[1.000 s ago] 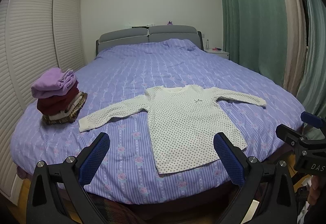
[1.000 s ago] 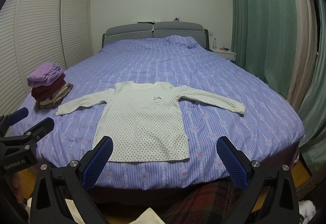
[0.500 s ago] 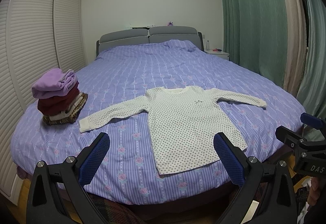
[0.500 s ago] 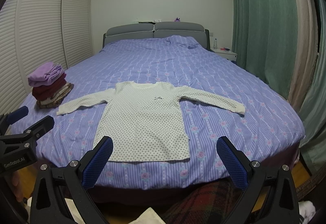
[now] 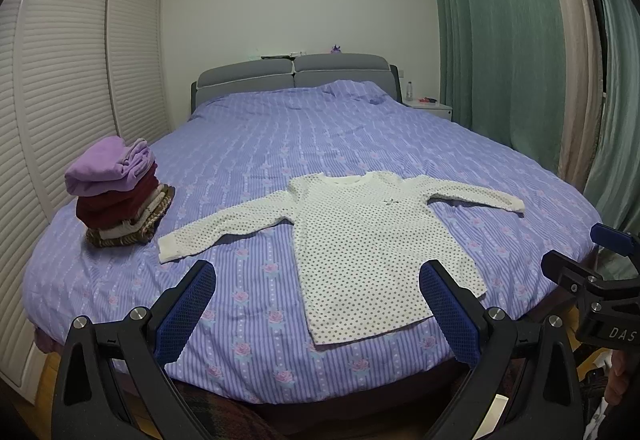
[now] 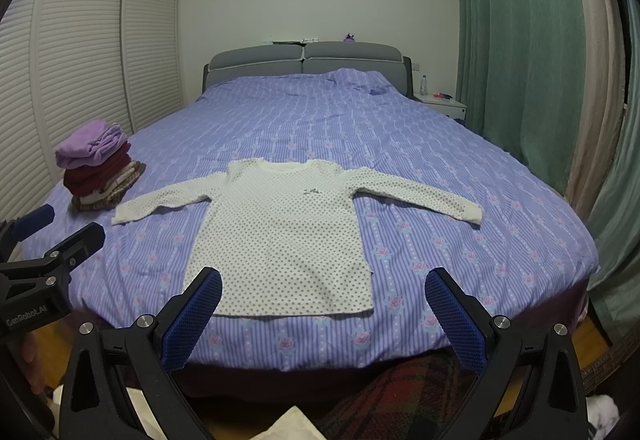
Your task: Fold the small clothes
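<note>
My left claw [image 5: 316, 310] and right claw [image 6: 322, 314] gape empty; the dotted long-sleeved top [image 6: 284, 236] lies unfolded beside the folded stack [image 5: 118, 192].

Small headboard items [image 6: 350, 37] too far to identify

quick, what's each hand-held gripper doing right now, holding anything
Left hand-held gripper: open, empty, short of the white polka-dot long-sleeved shirt.
Right hand-held gripper: open, empty, also short of the shirt.
</note>
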The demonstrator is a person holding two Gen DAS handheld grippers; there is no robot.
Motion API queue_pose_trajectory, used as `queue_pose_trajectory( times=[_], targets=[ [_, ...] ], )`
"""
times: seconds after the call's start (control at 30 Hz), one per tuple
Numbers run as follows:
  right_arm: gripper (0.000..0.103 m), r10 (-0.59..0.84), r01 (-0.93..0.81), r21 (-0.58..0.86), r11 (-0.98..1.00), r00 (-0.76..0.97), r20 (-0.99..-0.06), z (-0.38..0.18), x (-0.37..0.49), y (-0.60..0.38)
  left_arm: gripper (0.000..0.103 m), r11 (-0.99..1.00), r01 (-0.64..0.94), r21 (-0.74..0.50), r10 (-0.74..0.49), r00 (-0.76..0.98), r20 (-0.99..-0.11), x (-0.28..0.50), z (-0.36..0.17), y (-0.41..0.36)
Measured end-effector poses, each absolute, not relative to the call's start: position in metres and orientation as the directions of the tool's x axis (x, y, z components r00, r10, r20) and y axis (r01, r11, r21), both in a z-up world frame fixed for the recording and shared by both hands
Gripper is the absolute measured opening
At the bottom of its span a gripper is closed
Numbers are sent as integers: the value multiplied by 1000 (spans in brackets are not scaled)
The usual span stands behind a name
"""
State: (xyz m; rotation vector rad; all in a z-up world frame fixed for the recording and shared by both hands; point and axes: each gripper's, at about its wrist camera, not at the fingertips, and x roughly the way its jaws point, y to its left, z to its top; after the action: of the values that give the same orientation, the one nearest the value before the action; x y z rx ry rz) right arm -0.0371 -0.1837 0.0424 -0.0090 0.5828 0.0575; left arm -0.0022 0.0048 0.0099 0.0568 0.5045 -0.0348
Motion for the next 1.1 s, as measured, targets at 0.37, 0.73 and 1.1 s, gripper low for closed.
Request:
queue_pose_trajectory(
  times=[0.37, 0.73, 1.1],
  targets=[
    [102, 51, -56, 7, 998, 834, -550, 43, -37, -184, 103, 998, 47, 46, -19, 877, -481, -4, 10, 4],
    [102, 50, -56, 5, 998, 834, -550, 42, -38, -183, 103, 998, 47, 47, -19, 877, -479, -3, 10, 5],
    [102, 46, -54, 1, 999, 832, -553, 39, -39, -183, 103, 998, 41, 50, -12, 879, -477, -4, 8, 4]
  ],
)
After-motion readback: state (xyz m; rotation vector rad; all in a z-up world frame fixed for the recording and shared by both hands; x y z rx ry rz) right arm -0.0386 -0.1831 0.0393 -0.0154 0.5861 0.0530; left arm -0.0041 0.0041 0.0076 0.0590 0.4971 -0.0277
